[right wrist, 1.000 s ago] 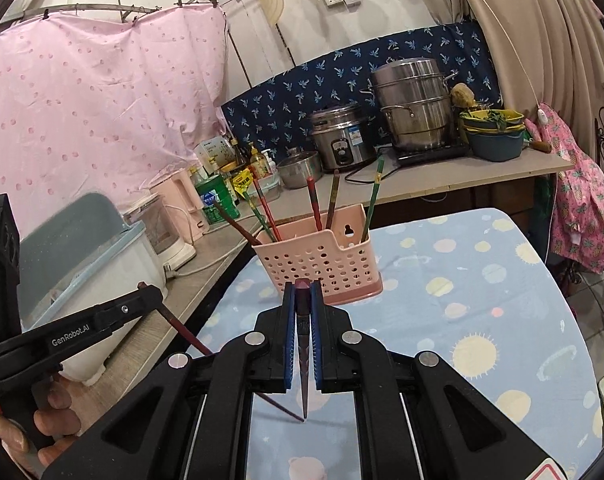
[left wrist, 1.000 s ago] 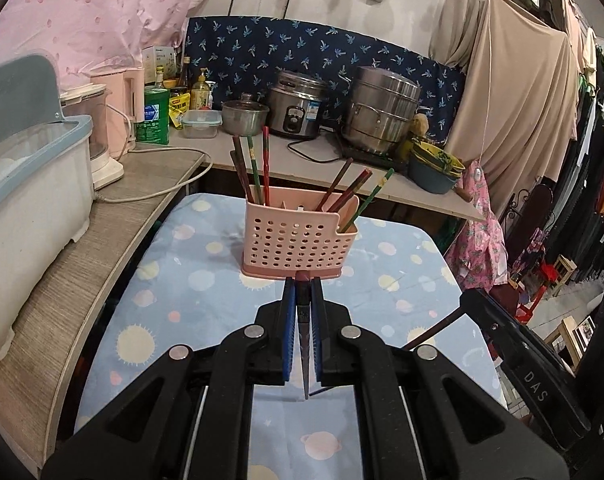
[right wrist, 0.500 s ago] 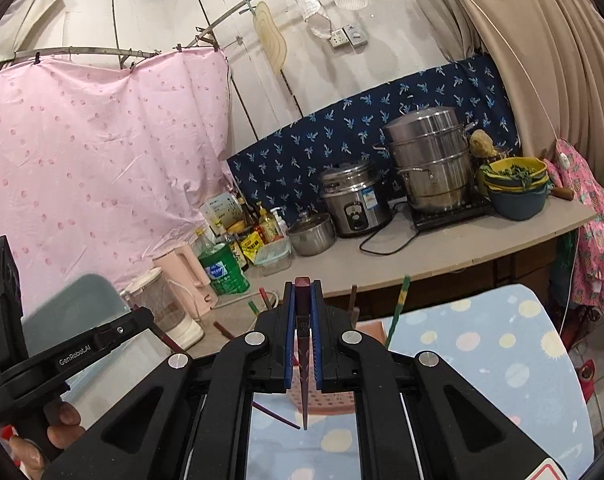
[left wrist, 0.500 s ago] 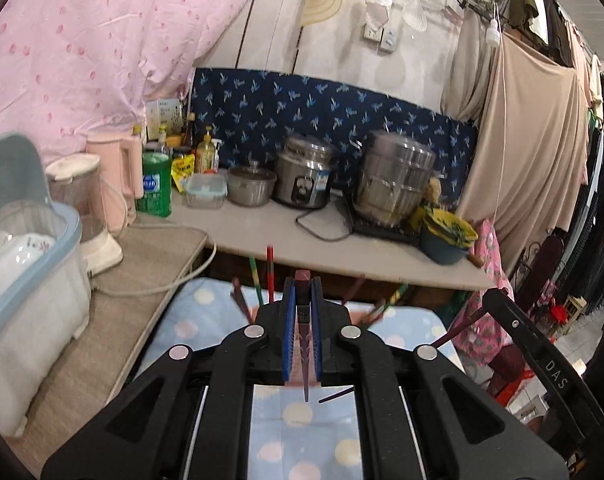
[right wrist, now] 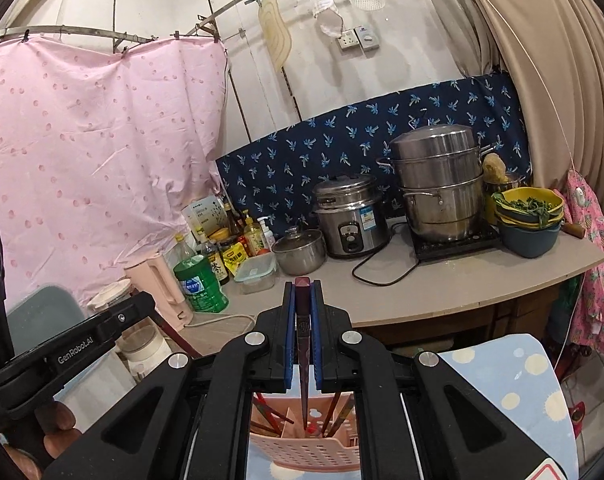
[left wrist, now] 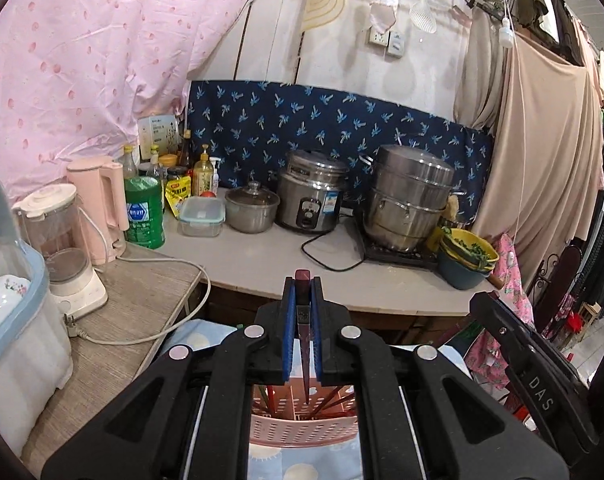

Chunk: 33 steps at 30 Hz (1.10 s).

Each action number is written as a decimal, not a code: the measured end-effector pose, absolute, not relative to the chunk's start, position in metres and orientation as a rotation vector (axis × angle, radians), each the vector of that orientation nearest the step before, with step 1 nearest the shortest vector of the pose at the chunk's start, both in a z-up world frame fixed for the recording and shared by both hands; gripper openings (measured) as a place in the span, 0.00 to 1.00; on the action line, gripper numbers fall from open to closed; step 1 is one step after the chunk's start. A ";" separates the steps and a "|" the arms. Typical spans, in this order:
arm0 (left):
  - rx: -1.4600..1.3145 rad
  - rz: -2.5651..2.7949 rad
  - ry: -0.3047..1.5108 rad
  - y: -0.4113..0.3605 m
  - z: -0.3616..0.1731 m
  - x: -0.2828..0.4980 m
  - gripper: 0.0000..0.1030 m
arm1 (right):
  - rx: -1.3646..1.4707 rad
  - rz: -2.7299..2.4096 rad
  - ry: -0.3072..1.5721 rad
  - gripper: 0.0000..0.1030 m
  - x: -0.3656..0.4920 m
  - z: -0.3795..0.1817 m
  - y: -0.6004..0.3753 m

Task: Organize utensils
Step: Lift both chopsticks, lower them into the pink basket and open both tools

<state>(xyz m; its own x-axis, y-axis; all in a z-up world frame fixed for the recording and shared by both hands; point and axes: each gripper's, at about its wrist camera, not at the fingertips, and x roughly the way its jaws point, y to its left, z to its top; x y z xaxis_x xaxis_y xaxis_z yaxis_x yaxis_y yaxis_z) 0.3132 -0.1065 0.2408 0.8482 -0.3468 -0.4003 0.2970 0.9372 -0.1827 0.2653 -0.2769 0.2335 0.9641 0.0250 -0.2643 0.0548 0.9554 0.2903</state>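
Chopstick (left wrist: 302,322) tips apparently above half-hidden pink holder (left wrist: 302,432), both grippers' fingers (left wrist: 288,330) clenched on them.

"DAS" in white letters on my right gripper (left wrist: 538,392) at four o'clock, "GenRobot.AI" on my left gripper (right wrist: 78,350) at nine o'clock, bottle labels unreadable

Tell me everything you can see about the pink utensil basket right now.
The pink utensil basket looks like plastic, its walls perforated with small holes. It stands upright on the blue dotted tablecloth, directly below both grippers, whose frames hide most of it. An inner divider shows in the right wrist view. Several chopsticks lean inside. The held chopstick points down into its opening; contact cannot be told.
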 end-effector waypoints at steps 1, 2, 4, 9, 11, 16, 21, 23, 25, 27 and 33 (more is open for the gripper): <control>-0.113 -0.337 0.453 -0.108 0.236 0.317 0.07 | 0.301 -0.016 0.283 0.07 0.271 0.228 -0.278; -0.111 -0.336 0.466 -0.109 0.229 0.321 0.07 | 0.302 -0.018 0.295 0.07 0.275 0.222 -0.278; -0.109 -0.331 0.489 -0.110 0.218 0.327 0.07 | 0.305 -0.019 0.321 0.07 0.284 0.211 -0.280; -0.110 -0.330 0.544 -0.110 0.194 0.339 0.07 | 0.320 -0.015 0.380 0.07 0.301 0.186 -0.280; -0.111 -0.331 0.558 -0.109 0.189 0.342 0.07 | 0.324 -0.011 0.401 0.07 0.306 0.178 -0.280; -0.102 -0.313 0.572 -0.111 0.181 0.343 0.08 | 0.325 -0.005 0.430 0.07 0.314 0.169 -0.279; -0.071 -0.297 0.554 -0.110 0.176 0.336 0.08 | 0.337 -0.014 0.411 0.18 0.306 0.173 -0.281; -0.071 -0.298 0.561 -0.108 0.175 0.333 0.09 | 0.339 -0.014 0.405 0.18 0.301 0.175 -0.281; -0.073 -0.296 0.563 -0.106 0.174 0.328 0.14 | 0.338 -0.010 0.406 0.18 0.295 0.176 -0.281; -0.071 -0.293 0.559 -0.103 0.173 0.321 0.20 | 0.335 -0.007 0.407 0.18 0.287 0.177 -0.280; -0.039 -0.284 0.572 -0.096 0.165 0.298 0.26 | 0.341 0.008 0.418 0.19 0.259 0.172 -0.276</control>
